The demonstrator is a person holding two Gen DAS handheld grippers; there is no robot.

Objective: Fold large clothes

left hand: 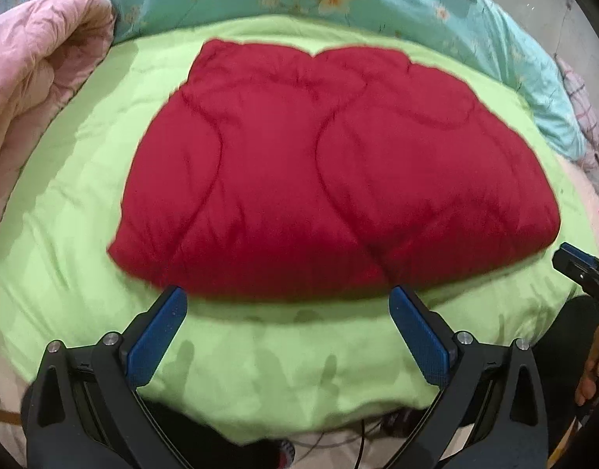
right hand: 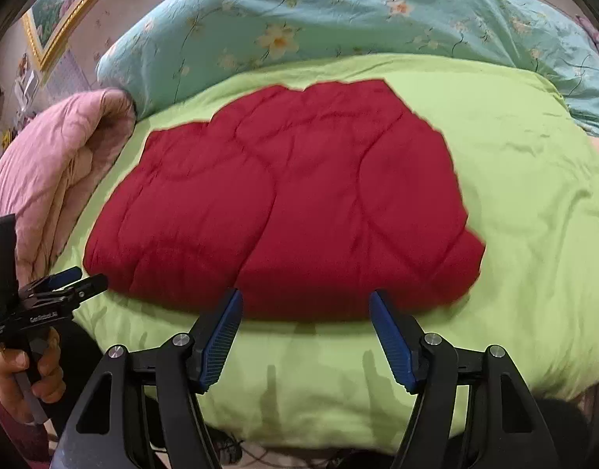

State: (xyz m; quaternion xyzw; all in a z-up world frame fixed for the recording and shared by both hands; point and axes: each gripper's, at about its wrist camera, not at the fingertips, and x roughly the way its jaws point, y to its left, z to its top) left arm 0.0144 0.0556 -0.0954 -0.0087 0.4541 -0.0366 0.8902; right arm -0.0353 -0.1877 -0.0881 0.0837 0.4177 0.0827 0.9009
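Red quilted garment folded mid-bed on green cover. Left gripper and right gripper wide, empty. Only the right view shows a framed picture.

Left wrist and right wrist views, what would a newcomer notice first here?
The red quilted comforter, folded into a thick pad, lies mid-bed on a lime-green cover. Both grippers, left gripper and right gripper, stand open and empty just short of its near edge. A folded pink quilt sits at the left and a turquoise floral duvet lies behind.
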